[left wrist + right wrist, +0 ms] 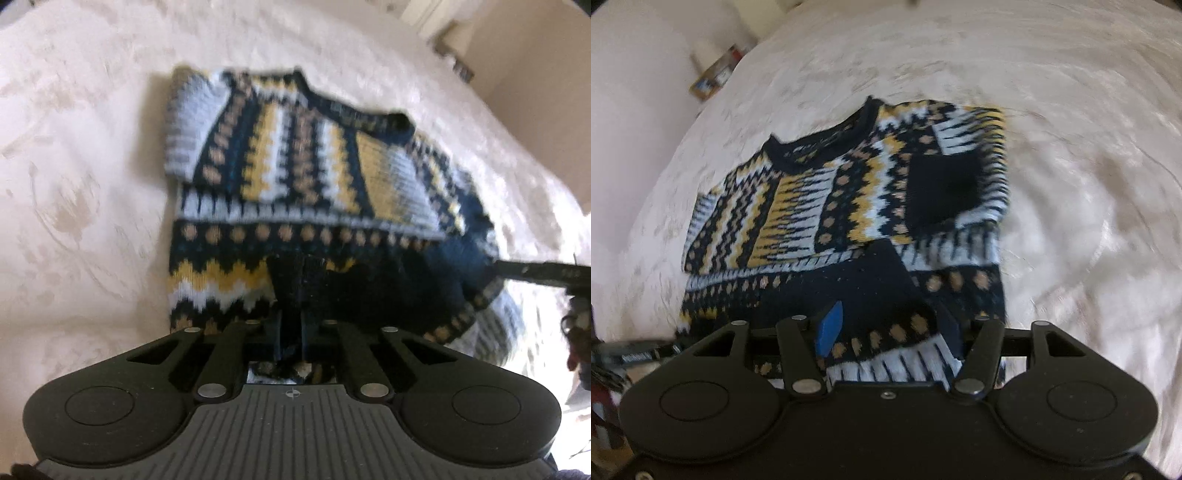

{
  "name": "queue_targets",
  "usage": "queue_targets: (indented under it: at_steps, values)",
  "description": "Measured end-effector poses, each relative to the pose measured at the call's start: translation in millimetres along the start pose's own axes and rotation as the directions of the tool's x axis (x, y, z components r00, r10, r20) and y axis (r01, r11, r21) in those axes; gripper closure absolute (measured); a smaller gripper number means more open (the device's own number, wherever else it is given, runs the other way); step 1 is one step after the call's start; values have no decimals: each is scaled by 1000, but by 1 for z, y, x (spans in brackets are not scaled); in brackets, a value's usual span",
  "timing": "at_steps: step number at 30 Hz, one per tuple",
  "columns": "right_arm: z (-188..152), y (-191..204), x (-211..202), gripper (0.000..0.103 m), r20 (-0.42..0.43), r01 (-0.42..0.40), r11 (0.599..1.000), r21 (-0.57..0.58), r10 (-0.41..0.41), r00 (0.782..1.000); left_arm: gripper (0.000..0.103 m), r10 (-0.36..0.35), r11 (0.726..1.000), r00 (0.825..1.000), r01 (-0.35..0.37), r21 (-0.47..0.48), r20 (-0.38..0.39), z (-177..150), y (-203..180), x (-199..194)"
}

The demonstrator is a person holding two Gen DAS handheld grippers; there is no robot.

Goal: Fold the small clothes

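1. Left tool: its two dark fingers are pressed together at 6 o'clock in the left wrist view, and the near hem of the sweater is pinched between them.

2. Right tool: its fingers are seen parted at 6 o'clock in the right wrist view, with a blue pad on the left finger. A fold of the sweater's lower edge lies between the fingers, but the pads are not seen pressing on it.

3. In the left wrist view, one dark finger of the right tool is seen reaching in from 3 o'clock, meeting the sweater's right edge.

4. The sweater is a small knitted one, patterned in navy, yellow, pale blue and tan, with bands of zigzags and dots. It is spread on a bed cover of cream fabric with a faint swirled pattern, and fills the middle of both views.

5. Its dark neckline is turned toward 11 o'clock in the right wrist view, away from the tools. Both sleeves are laid folded inward across the body.

6. The hem runs along the near side, just ahead of both tools.

7. Both views are blurred, so fine knit detail cannot be made out.

8. At 1 o'clock in the left wrist view, beyond the bed's edge, pale furniture is seen, too blurred to identify.
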State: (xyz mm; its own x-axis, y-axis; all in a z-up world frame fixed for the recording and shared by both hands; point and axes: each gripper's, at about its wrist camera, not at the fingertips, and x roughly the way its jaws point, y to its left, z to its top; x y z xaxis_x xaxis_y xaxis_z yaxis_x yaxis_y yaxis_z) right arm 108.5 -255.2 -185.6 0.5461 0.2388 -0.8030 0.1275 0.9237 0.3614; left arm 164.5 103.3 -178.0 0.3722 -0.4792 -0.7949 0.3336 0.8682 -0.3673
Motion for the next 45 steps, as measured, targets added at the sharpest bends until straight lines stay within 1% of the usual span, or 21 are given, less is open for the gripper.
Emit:
queue_targets:
  at_steps: [2,4,8,10,11,12,13,14,16,19,22,25,27,29,32,34,35,38,42,44,45]
  values:
    - [4,1,5,40,-12,-14,1000,-26,14,1000,95,24,1000,999,-23,-6,41,3,-5,-9]
    - [6,-1,12,38,-27,-32,999,-35,31,999,95,31,999,998,-29,-30,63,6,-7,-13]
    - [11,-2,25,37,-57,-49,997,-62,45,997,95,60,998,995,-58,-23,83,13,-13,-14]
    - [12,-3,28,37,-66,-74,995,-63,70,995,95,74,997,993,-73,-20,90,14,-16,-13]
    - [12,-2,30,42,-77,-79,995,-69,73,994,95,80,997,992,-78,-22,93,15,-17,-12]
    - [12,-1,31,63,-92,-76,994,-78,69,993,95,84,996,992,-82,-26,97,15,-18,-13]
    - [12,0,32,80,-101,-67,994,-89,57,993,95,88,996,991,-85,-29,100,15,-19,-13]
    - [11,1,29,88,-100,-70,993,-94,60,993,95,91,996,990,-88,-30,106,15,-20,-15]
    - [8,3,18,89,-70,-97,992,-85,91,993,95,93,996,988,-91,-25,126,14,-23,-22]
    - [4,8,-8,89,0,-131,988,-84,131,991,95,91,996,981,-94,11,169,17,-32,-39]
    - [8,13,-32,89,69,-140,986,-89,147,987,95,75,995,971,-87,43,225,31,-41,-55]
    - [24,13,-46,89,142,-132,989,-74,141,980,95,45,996,958,-66,63,284,57,-47,-61]
    - [41,11,-49,89,189,-131,990,-52,139,972,95,30,995,948,-57,77,316,79,-49,-59]
    - [58,9,-46,89,222,-131,991,-26,133,966,95,13,995,941,-46,90,337,104,-51,-50]
    - [86,4,-31,89,250,-122,992,-2,119,961,95,1,993,937,-43,111,349,135,-52,-30]
    - [104,2,-16,89,251,-106,994,7,101,963,95,14,993,941,-54,109,339,154,-50,-9]
    - [112,0,-8,89,249,-96,995,14,90,964,95,21,993,945,-57,104,327,162,-49,1]
    - [134,-6,19,89,226,-70,997,45,59,972,95,57,992,956,-86,90,286,177,-45,31]
    - [153,-13,53,89,165,-16,999,49,7,986,94,123,987,969,-142,78,216,183,-38,66]
    - [154,-17,63,89,138,12,999,41,-18,990,92,159,982,974,-173,73,164,185,-34,85]
    - [154,-20,68,89,122,24,999,40,-29,992,91,176,980,973,-188,69,149,185,-31,89]
